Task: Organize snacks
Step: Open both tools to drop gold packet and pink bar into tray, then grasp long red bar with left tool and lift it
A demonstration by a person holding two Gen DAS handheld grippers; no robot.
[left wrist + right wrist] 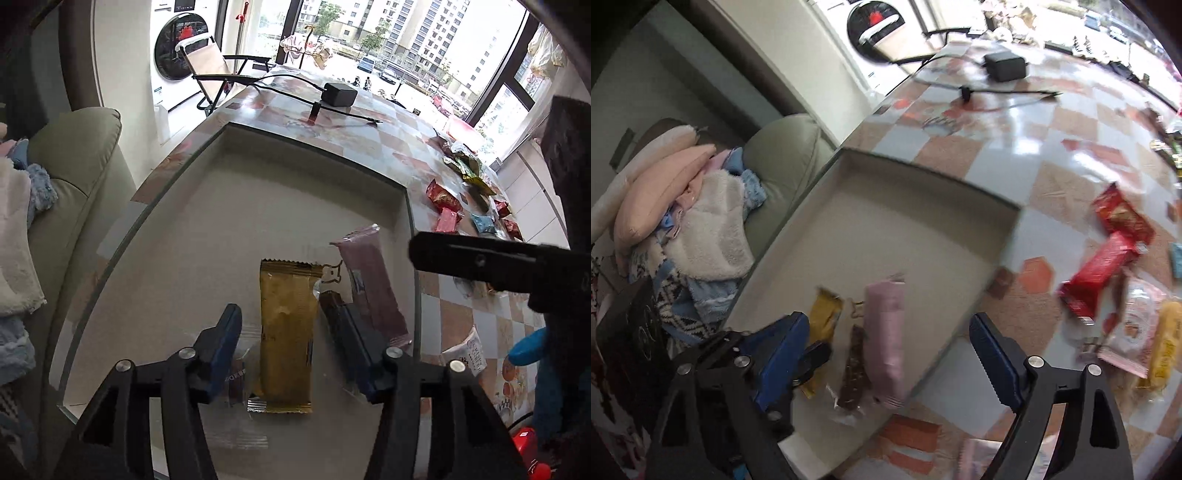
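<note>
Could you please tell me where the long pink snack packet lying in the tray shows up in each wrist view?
Left wrist: long pink snack packet, right of centre, beside the gold foil packet.
Right wrist: bottom centre, right of the gold packet.
Shared landmark: black power adapter.

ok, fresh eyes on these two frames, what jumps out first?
The shallow beige tray at the table's near-left corner, holding three long snacks side by side: a gold bar, a dark bar and a pink bar. The left gripper hangs open right over them, its blue fingers straddling the gold bar. To the tray's right, red packets and other snacks lie scattered on the checkered tablecloth.
</note>
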